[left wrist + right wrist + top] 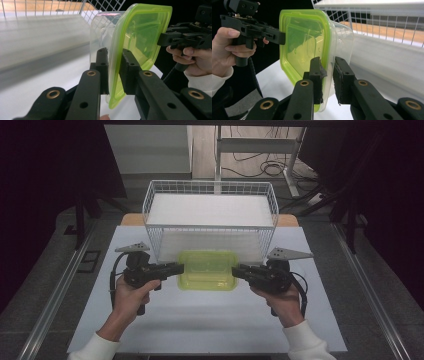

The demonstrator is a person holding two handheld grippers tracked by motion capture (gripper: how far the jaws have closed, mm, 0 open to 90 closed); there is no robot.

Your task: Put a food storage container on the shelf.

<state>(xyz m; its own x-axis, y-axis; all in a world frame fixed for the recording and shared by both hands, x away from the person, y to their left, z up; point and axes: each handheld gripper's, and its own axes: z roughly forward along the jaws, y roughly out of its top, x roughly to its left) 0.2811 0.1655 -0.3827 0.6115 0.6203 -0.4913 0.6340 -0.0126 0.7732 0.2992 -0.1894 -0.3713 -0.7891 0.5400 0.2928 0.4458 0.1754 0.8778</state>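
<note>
The lidded box [207,270] sits on the table [200,325] just before the wire basket [210,210]; left gripper [113,72] and right gripper [327,77] each clamp its green rim at opposite ends.

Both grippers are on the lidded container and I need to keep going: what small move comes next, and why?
Probably lift it level, both hands together. The left gripper and right gripper each pinch the green lid's rim on opposite ends of the clear container, just before the wire basket.

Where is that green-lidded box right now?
In the high view, the green-lidded box sits mid-table, just in front of the wire basket, gripped between the left gripper and right gripper.
</note>
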